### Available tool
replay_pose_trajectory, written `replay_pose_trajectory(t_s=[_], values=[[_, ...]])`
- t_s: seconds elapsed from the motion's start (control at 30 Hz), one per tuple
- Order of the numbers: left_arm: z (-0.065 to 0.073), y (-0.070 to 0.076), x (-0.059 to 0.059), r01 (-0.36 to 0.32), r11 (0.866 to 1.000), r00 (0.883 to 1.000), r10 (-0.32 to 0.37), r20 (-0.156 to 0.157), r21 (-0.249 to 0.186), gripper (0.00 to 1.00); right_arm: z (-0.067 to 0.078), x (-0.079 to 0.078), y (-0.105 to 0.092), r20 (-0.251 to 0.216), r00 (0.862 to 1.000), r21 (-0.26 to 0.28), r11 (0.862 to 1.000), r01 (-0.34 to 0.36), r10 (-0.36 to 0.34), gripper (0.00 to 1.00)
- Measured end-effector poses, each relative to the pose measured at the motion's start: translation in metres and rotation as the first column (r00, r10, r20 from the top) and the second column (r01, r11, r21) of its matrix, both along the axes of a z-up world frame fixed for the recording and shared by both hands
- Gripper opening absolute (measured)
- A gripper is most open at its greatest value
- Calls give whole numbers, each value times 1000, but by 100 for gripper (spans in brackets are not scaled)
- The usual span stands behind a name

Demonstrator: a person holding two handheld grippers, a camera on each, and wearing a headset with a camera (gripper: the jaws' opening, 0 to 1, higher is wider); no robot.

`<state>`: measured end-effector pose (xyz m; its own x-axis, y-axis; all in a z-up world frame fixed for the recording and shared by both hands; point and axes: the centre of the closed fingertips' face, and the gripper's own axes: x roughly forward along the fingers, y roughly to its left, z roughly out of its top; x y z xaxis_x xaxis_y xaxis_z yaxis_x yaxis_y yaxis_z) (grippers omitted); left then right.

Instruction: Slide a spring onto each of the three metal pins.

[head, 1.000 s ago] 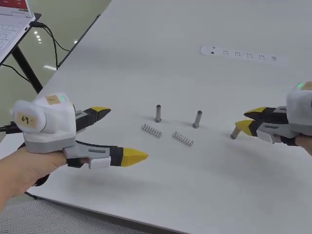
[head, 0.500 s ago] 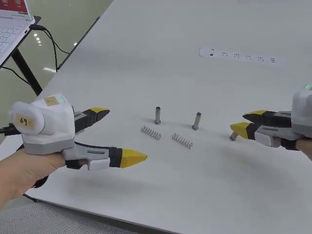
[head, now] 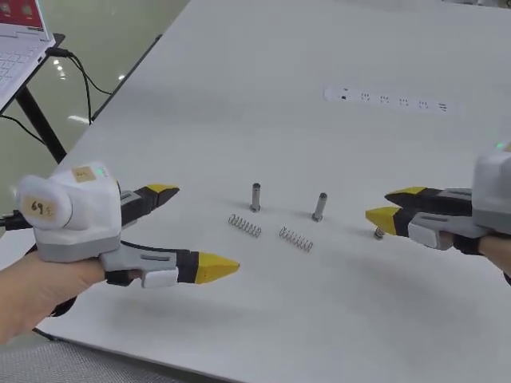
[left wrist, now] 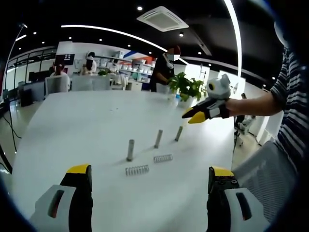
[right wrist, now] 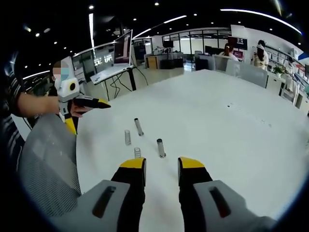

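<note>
A white table (head: pixel 335 48) is shown, with the middle pin (head: pixel 319 207) stood on it. The left gripper (head: pixel 201 228) is held well to that pin's left, jaws spread wide, empty. The right gripper (head: pixel 385 205) is held to its right, jaws narrowly parted, empty. A power strip (head: pixel 391 101) is laid far beyond it. A second pin (head: pixel 255 197) is stood to its left and a third pin (head: pixel 378 232) to its right. One spring (head: pixel 295 238) is laid just before it, another spring (head: pixel 245 226) further left.
</note>
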<state>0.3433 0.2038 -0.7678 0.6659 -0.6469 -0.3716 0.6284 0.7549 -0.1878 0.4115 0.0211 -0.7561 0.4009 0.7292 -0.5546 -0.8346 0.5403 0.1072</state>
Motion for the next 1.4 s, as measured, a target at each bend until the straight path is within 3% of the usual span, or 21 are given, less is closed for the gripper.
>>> replay_pose_trajectory(t_s=[0.47, 0.77, 1.23, 1.4], values=[[-2, 4, -2, -7, 1000, 1000, 7, -4, -5, 98, -9, -23, 36, -135, 982, -78, 987, -141, 129, 21], [-3, 6, -5, -6, 1000, 1000, 6, -6, -3, 98, -17, -27, 54, -161, 973, -115, 976, -183, 164, 21], [-2, 2, -5, 11, 1000, 1000, -11, 0, 0, 98, -50, -35, 82, -174, 951, -263, 918, -296, 257, 20], [-4, 1, -7, 31, 999, 1000, -31, 1, 30, 98, -63, -34, 81, -180, 946, -308, 898, -315, 271, 20]])
